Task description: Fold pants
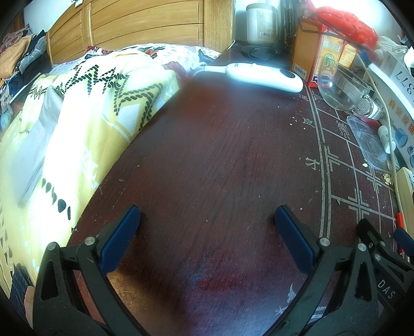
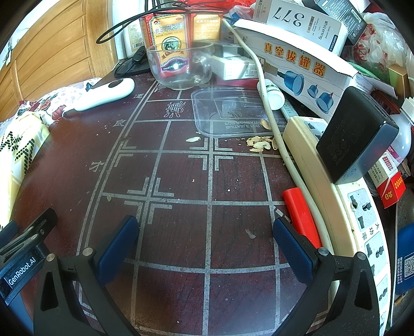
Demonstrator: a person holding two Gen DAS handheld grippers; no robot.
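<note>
The left claw [image 1: 207, 219] hangs low over a dark red wooden surface [image 1: 207, 155], its two blue-padded fingers [image 1: 121, 237] spread wide apart with nothing between them. The right claw [image 2: 205, 230] is likewise wide open and empty, poised over the part of the surface printed with a pale chess-board grid [image 2: 181, 181].

To the left of the surface lies a bed covered by a yellow patterned quilt [image 1: 85, 108], with a wooden headboard [image 1: 129, 28] at the far end. No pants can be made out in either view; a heap of mixed clothing [image 1: 15, 59] sits at the far left edge of the left wrist view, too small to tell what it holds.

At the far side of the surface rests a white handheld device [image 2: 106, 94], and just right of it a clear glass cup [image 2: 178, 66] stands in front of an orange medicine box [image 2: 169, 33]. A clear plastic lid [image 2: 233, 111] lies flat near the cup, with seed shells [image 2: 258, 143] scattered at its near edge. Along the right side runs a cream power strip [image 2: 344, 196] with a black adapter [image 2: 357, 134] plugged in, a white cable [image 2: 269, 108] and a red stick-shaped object [image 2: 301, 214] just beside it. Boxes pile up behind, one marked 377 [image 2: 297, 18].
</note>
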